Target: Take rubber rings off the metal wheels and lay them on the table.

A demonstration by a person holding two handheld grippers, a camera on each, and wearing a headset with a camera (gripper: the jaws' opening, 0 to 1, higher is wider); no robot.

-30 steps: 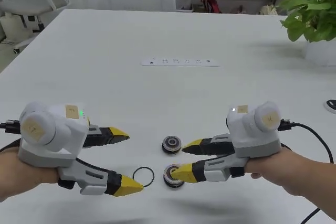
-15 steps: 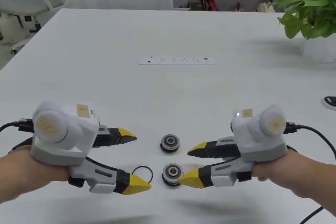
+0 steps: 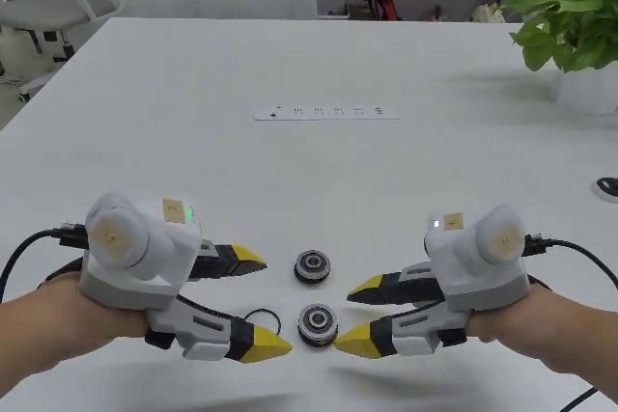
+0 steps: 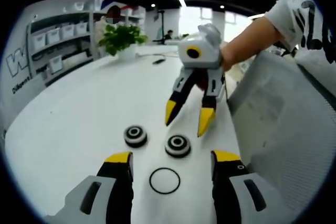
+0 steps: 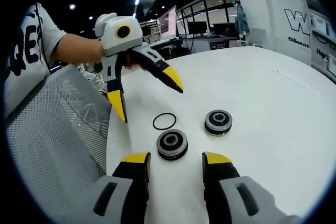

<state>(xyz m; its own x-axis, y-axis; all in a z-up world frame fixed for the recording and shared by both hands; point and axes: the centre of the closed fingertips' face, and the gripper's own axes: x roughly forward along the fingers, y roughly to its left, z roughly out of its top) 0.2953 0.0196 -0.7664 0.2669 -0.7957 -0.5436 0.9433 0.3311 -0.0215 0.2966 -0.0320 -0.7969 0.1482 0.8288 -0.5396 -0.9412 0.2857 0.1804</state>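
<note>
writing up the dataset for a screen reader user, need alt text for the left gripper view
A loose black rubber ring lies flat on the white table between the left tool's open jaws. Just beyond sit two metal wheels, and the open right tool points back at them.

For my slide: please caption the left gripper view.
Open left hand-held gripper facing a loose rubber ring, two metal wheels and the open right hand-held gripper.

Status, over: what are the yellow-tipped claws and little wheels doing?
Left gripper open, right gripper open, both empty. One thin black rubber ring flat on white table; two round metal wheels between grippers. Nothing in the way.
</note>
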